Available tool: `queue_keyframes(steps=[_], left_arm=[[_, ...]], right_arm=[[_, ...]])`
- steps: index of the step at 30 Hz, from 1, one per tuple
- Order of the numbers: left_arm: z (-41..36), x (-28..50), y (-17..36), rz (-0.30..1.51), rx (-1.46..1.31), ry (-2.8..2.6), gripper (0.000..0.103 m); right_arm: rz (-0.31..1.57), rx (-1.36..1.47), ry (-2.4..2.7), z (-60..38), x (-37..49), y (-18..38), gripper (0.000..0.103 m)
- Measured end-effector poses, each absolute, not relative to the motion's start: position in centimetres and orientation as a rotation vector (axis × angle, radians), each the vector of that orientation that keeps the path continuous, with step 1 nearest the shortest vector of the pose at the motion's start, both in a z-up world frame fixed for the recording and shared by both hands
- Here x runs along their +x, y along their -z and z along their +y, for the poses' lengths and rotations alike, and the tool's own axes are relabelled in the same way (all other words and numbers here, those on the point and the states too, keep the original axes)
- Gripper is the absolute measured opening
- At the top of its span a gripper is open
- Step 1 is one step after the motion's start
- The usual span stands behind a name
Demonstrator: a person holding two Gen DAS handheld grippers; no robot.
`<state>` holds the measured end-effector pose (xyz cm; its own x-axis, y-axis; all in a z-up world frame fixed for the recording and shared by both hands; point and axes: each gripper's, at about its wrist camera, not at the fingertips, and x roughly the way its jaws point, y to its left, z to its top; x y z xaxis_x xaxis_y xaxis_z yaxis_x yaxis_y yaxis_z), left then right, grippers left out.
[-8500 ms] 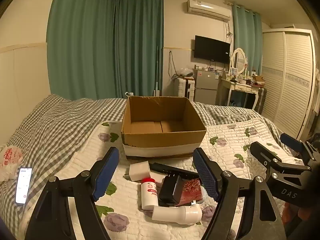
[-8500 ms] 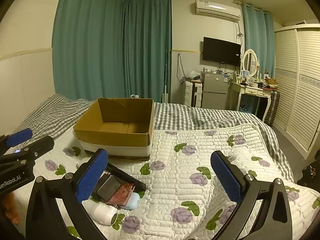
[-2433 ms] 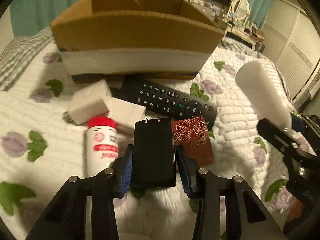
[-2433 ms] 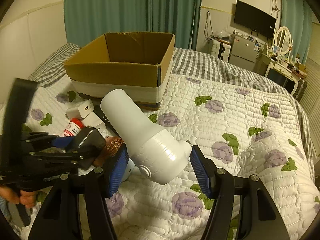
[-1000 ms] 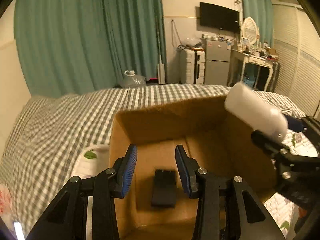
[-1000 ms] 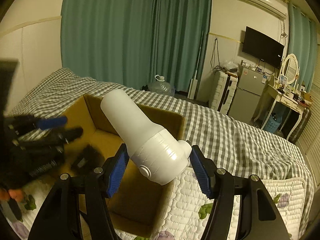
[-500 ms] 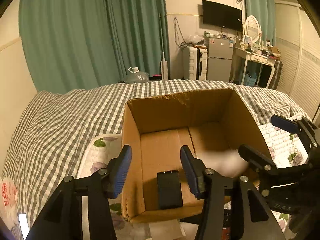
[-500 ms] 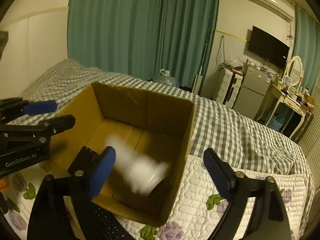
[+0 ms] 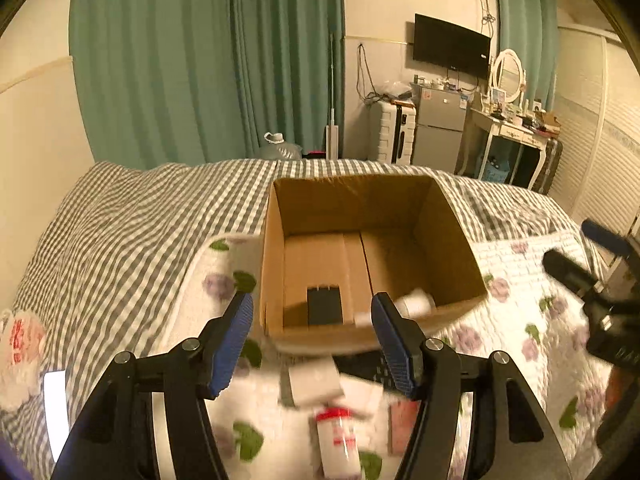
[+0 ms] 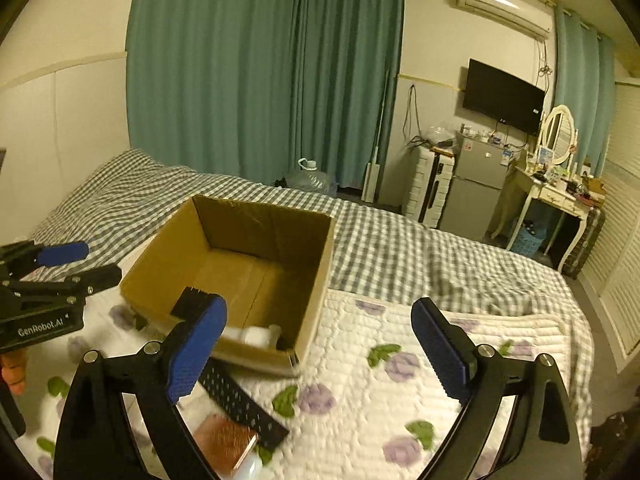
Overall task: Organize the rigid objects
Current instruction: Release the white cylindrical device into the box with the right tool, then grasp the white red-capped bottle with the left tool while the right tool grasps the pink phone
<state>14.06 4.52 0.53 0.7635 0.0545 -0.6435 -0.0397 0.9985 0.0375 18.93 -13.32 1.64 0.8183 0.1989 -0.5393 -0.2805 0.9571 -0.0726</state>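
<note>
The cardboard box sits on the bed. Inside, a black adapter lies by the near wall and a white bottle in the near right corner. Both the left gripper and the right gripper have fingers spread, holding nothing. A remote, a red-capped bottle and a white block lie before the box.
</note>
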Motion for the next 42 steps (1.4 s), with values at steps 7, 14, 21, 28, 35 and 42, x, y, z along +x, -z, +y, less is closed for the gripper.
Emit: queue_keyframes(steps=[7,14,21,28,35,42], left_arm=[[3.8,10.8,3.0,0.78,0.012,-0.053,0.064],[2.6,11.0,10.2,0.924,0.076,-0.1,0.064],[2.5,12.4,14.7,1.003,0.069,-0.064,0.065],[1.3,11.8,15.3,1.012,0.104,-0.011,0.04],[3.0,9.6,11.7,0.926,0.023,-0.025,0.038],[4.3,8.7,11.4,0.942,-0.011,-0.026,0.038]], right_arm=[[0.589,-0.179,-0.267,-12.7,14.8,0.1,0.098],[0.698,-0.222,-0.296,-11.0,14.5,7.6,0.098],[0.801,-0.224,-0.325,-10.2,15.9,11.9,0.098],[0.808,-0.252,-0.365,-9.1,15.5,12.7,0.098],[0.8,-0.307,-0.428,-7.0,14.3,13.6,0.098],[0.873,-0.384,-0.464,-4.0,15.2,16.6,0.098]])
